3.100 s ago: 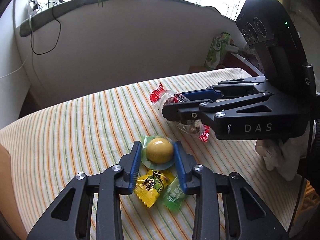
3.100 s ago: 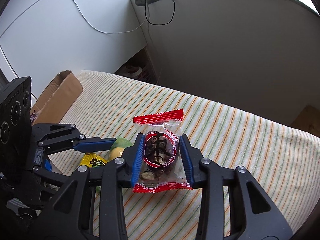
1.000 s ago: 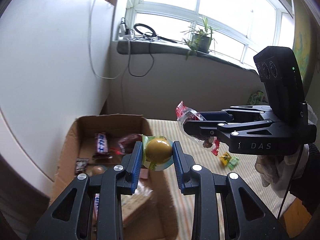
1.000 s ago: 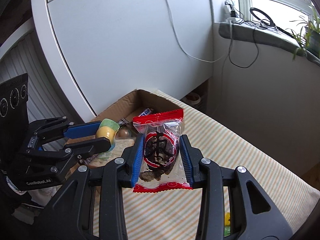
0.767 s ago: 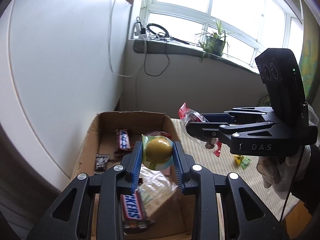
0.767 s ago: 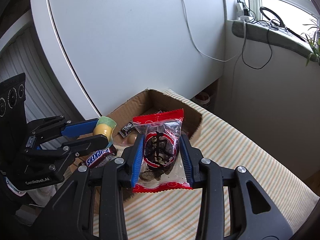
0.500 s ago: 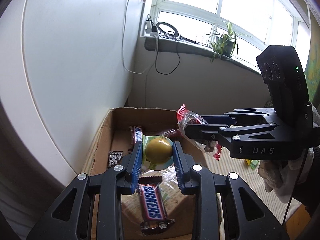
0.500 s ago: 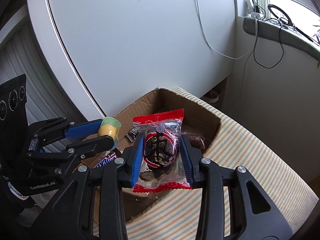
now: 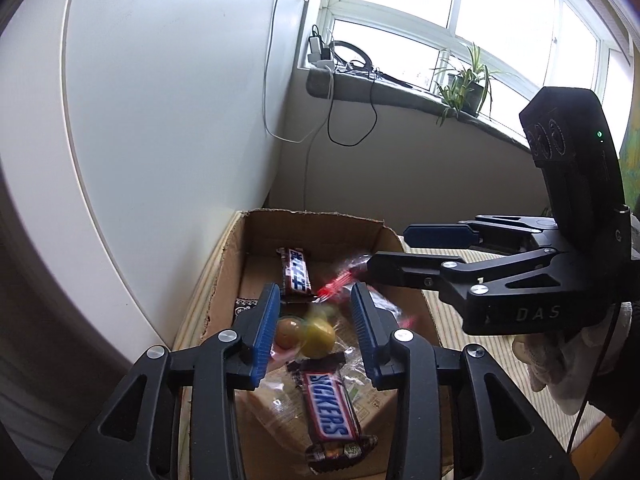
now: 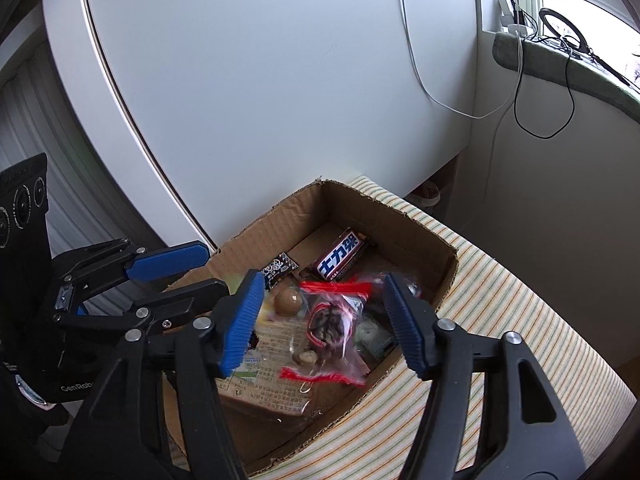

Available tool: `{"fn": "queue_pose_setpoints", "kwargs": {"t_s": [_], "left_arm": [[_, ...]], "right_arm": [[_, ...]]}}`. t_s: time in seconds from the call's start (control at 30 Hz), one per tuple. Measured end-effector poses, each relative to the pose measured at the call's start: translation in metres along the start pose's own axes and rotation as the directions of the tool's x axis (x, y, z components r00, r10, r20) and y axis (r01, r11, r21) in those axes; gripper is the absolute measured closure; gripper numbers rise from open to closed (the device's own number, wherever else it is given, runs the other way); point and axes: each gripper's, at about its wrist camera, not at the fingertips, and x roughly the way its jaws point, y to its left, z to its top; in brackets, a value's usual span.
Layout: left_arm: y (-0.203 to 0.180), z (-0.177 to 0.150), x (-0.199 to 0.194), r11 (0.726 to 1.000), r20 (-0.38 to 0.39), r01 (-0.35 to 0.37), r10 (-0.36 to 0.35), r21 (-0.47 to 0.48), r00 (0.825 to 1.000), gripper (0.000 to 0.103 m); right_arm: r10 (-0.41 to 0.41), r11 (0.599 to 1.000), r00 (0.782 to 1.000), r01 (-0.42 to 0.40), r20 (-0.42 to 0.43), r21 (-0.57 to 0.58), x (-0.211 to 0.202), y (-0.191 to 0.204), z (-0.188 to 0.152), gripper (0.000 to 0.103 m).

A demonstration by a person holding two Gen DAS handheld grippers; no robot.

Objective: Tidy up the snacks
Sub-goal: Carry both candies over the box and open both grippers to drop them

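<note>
As jaws open, snacks (image 10: 334, 330) drop free.

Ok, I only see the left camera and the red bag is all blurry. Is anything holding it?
Observer: No. The right camera shows the red-edged bag loose over the cardboard box, between the right gripper's opening fingers, touching neither.
Child: And my yellow ball?
Observer: From that side, the left gripper's opening fingers have nothing between them.
Child: What's left of the far bar?
Observer: A small black patterned packet, mostly hidden from you.
</note>
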Motion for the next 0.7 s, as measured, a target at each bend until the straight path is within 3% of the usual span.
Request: {"fn": "queue_pose_setpoints", "kwargs": {"t_s": [0.1,0.7], "left_arm": [[0.001,0.0,-0.001,1.0,0.006,-0.002,0.002,-0.005,1.0,0.057],[-0.032,0.002,-0.022,0.999,0.046,0.031,-0.032,0.024,0.998,0.057]], "right_arm": [[-0.011,1.0,1.0,0.011,0.006,0.013,-0.002,-0.003,0.001,0.038],[-0.05,0.999,0.997,0.049,0.058,0.014,-0.065,-0.012,-0.028,0.037]]}}
